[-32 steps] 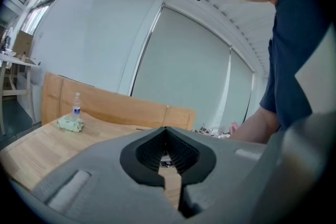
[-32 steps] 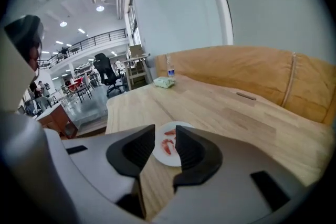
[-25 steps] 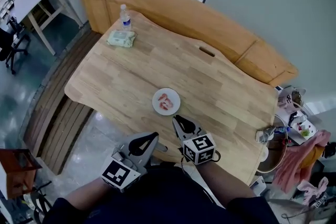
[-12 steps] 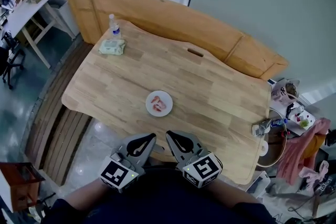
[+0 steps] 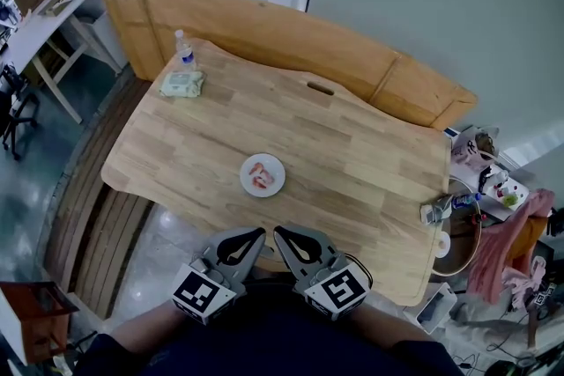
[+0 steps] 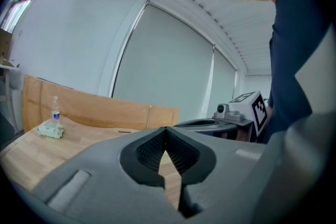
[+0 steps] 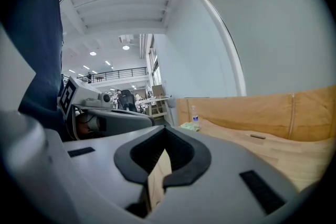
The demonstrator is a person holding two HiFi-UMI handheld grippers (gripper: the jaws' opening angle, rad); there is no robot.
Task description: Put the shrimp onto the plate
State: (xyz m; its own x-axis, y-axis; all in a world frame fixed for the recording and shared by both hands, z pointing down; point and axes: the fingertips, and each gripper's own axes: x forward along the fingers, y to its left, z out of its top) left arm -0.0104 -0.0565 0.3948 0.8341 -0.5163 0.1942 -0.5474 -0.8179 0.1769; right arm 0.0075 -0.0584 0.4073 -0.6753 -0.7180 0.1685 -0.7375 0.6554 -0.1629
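A small white plate [image 5: 249, 186] lies on the wooden table [image 5: 352, 163], a little in from the near edge, with pink shrimp [image 5: 261, 179] on it. Both grippers hover side by side at the near table edge, below the plate and apart from it. The left gripper [image 5: 257, 232] has its jaws shut with nothing between them, and its own view shows the gripper [image 6: 167, 129] closed the same way. My right gripper [image 5: 278, 232] is also shut and empty; in the right gripper view the gripper [image 7: 165, 129] has its jaws meeting over bare table.
A water bottle [image 5: 183, 49] and a pack of wipes [image 5: 182, 84] sit at the table's far left corner. A long wooden bench back [image 5: 352, 57] runs behind the table. Bags and clutter [image 5: 485, 189] crowd the floor to the right.
The right gripper drew back from beside the plate to the near table edge and closed. The left gripper stayed about where it was. The shrimp stay on the plate.
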